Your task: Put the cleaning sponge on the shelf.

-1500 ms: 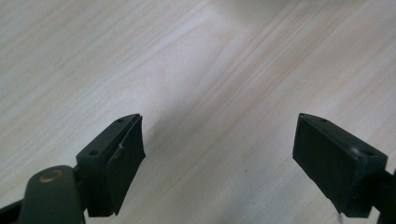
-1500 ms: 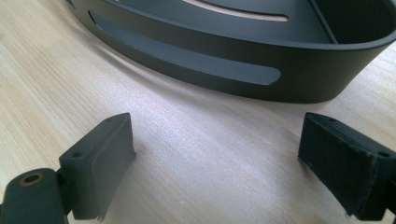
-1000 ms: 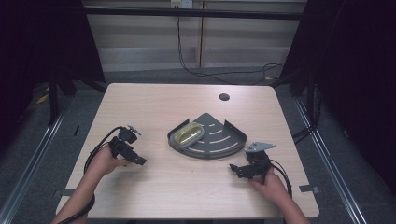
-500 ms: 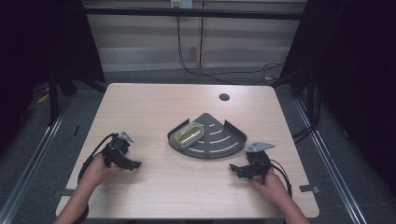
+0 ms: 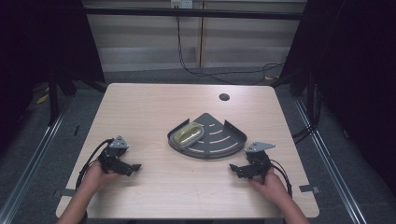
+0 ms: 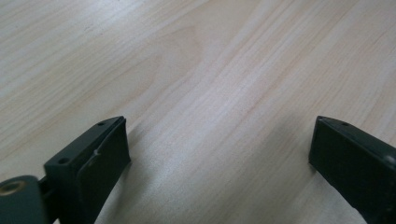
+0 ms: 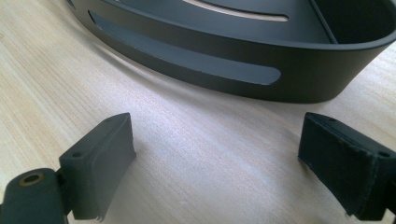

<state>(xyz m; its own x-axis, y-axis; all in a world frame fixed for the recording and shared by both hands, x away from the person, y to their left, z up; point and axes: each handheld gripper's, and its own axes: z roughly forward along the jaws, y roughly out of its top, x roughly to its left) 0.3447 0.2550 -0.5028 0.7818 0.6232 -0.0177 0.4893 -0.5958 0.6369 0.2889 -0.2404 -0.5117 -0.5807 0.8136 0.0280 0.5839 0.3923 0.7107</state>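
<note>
Quarter-round corner tray point(image 5: 219, 140) of dark, matt, moulded plastic, lying flat on the pale wood-grain counter point(image 5: 154, 107) between and beyond the two pairs of tongs. Its curved wall, pierced by long slots, stands just ahead of the right tongs point(image 7: 217, 154), whose jaws are spread wide with nothing between them. The left tongs point(image 6: 219, 154) rest well apart from the tray, over bare counter; their jaws have just been opening and likewise hold nothing. An oval, yellowish, glossy object point(image 5: 188, 134), probably a soap bar, lies in the tray's end nearer the left tongs. The tray appears stiff, light and thin-walled; its smooth finish may slip, so the upright rim, pinched across its thickness, offers the likeliest hold. The oval object looks slick and rounded, and could slide if the tray tilts.
</note>
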